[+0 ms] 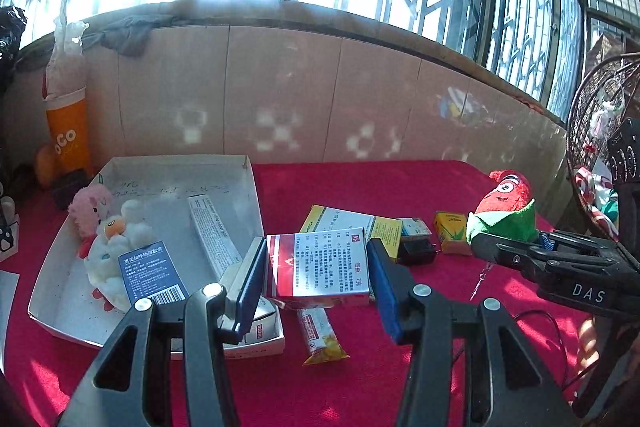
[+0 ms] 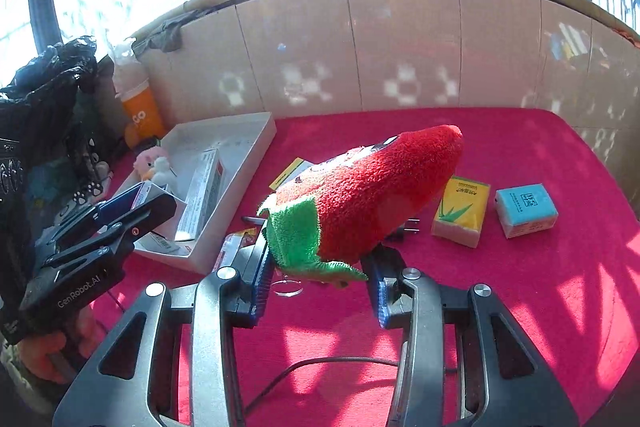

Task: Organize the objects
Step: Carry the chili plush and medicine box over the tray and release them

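Sitting far left on the red cloth (image 1: 400,183): white tray (image 1: 56,291), holding two plush toys (image 1: 108,227), a blue-label box (image 1: 152,275) and a long white box (image 1: 212,235).

Left gripper (image 1: 316,267): pads clamped on the side edges of a red-and-white medicine box (image 1: 320,267), one pad each side. The box is tilted and appears clear of the cloth, just beside the tray's right wall. A yellow snack sachet (image 1: 322,337) lies on the cloth below it; a yellow-edged leaflet box (image 1: 352,223) lies flat behind it.

Further right on the cloth: black plug (image 1: 416,251), yellow tissue pack (image 2: 460,211), blue tissue pack (image 2: 526,209), the two packs near each other but apart.

Right gripper (image 2: 320,263): closed on the green leafy end of a red strawberry plush (image 2: 372,195). The red body sticks out forward past the fingertips, off the cloth, tip pointing away and up-right. A thin ring (image 2: 286,287) hangs under the green end between the fingers.
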`<state>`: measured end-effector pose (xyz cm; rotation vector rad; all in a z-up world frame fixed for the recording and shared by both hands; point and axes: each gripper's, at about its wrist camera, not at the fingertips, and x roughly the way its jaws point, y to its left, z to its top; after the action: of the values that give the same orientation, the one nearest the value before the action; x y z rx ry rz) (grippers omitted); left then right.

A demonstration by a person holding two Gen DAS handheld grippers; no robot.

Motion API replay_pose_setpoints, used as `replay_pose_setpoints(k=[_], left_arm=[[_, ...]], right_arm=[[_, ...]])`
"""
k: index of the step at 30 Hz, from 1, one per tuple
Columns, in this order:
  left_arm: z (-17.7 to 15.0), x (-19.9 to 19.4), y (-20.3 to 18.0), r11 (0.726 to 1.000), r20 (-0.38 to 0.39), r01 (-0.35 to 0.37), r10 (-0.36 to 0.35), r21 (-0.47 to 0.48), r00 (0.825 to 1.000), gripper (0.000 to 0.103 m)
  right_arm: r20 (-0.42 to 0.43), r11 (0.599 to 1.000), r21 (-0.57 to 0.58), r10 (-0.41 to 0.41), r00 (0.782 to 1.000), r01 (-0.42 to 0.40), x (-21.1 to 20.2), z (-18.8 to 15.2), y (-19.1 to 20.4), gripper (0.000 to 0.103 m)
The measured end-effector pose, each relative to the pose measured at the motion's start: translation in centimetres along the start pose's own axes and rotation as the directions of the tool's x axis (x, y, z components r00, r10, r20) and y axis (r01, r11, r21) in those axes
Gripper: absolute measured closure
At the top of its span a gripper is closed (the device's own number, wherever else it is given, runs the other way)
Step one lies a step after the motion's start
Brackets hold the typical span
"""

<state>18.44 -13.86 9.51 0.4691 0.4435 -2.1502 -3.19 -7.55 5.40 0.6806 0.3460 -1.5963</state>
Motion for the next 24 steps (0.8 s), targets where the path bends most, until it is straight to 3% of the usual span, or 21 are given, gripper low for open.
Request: replay_pose_setpoints(k=[24], left_arm=[[0.1, -1.2, 5.0, 0.993, 0.031, -0.036, 0.040, -0.115, 0.999, 0.053]], right_arm=[[-0.043, 0.984, -0.171, 0.037, 0.998, -0.044, 3.6, 2.1, 8.1, 0.063]])
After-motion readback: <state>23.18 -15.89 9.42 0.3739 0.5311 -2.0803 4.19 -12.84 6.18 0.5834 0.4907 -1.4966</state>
